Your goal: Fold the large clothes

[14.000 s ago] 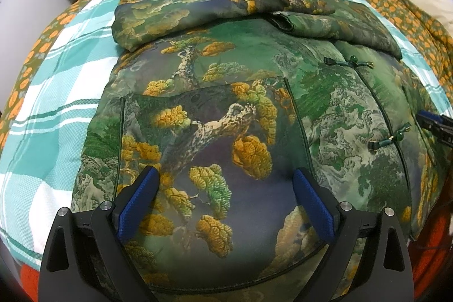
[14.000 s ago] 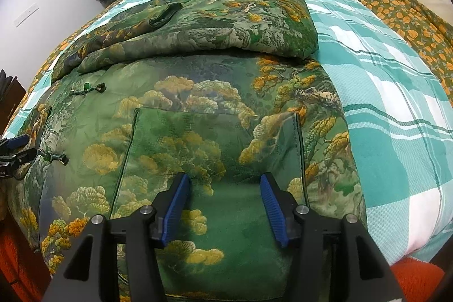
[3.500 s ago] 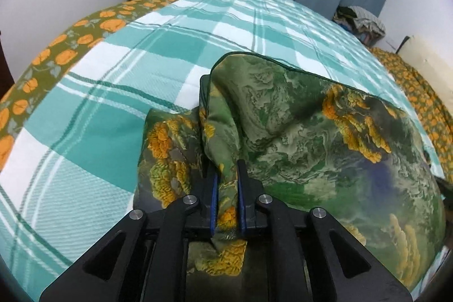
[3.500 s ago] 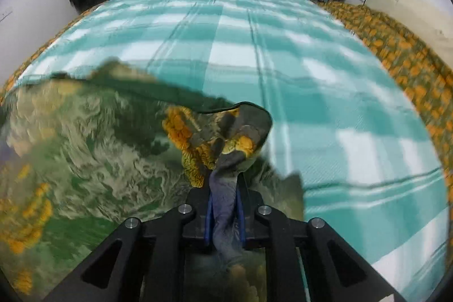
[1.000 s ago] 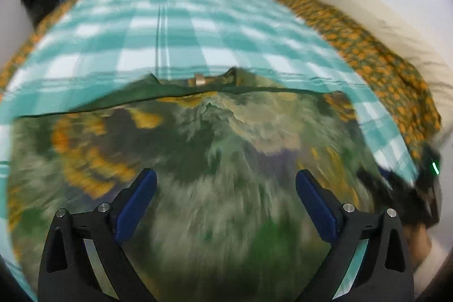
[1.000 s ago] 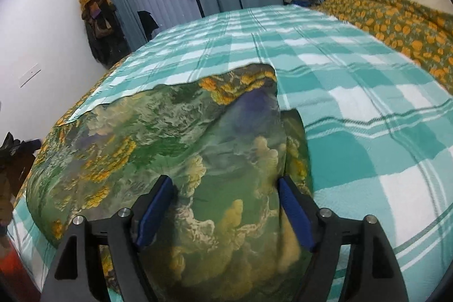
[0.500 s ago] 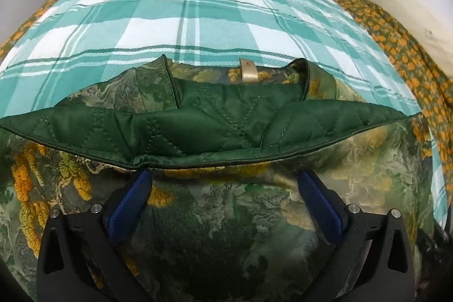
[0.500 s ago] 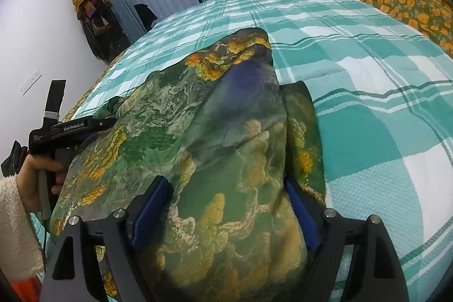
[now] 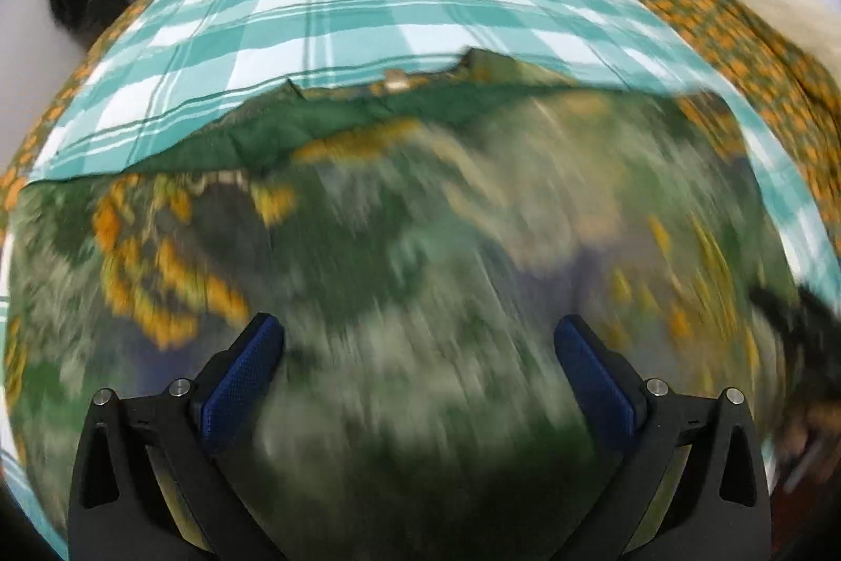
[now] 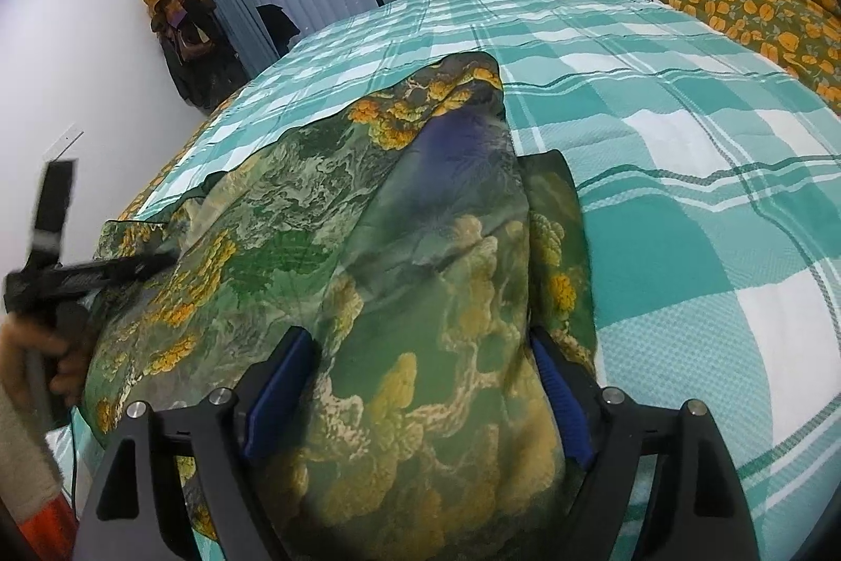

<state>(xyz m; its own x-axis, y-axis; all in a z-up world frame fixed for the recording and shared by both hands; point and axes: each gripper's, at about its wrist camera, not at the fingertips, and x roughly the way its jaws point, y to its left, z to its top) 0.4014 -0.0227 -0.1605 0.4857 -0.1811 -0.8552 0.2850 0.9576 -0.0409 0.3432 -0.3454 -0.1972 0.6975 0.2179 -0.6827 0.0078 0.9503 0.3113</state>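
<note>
A padded jacket (image 10: 368,235) of glossy brocade-like cloth, printed with grey-green mountains, dark pines and clusters of orange-yellow foliage, lies folded into a thick, rounded bundle on the bedspread (image 10: 683,203), a woven cover in teal and white checks with thin dark green lines. Along the jacket's far edge in the left wrist view a strip of plain dark green quilted lining (image 9: 273,135) is turned outward, and a small pale tab (image 9: 395,80) shows at the middle of that edge; the rest of the jacket there is smeared by motion blur. The right gripper (image 10: 415,390) stands with its jaws spread wide, its blue ribbed pads (image 10: 278,385) flanking a puffy fold at the jacket's near right end; the cloth bulges up between them and meets the pads on both sides, though whether they press it cannot be told. The left gripper (image 9: 418,361) is likewise spread wide over the near part of the jacket, its blue pads (image 9: 242,377) well apart with cloth below and between them, not pinched. In the right wrist view that left gripper (image 10: 105,269) appears as a black bar at the jacket's left edge, held by a hand (image 10: 37,350) in a fuzzy cream sleeve (image 10: 21,445). Beyond the jacket's right side lies a quilt (image 10: 746,3) in olive with orange flowers.
</note>
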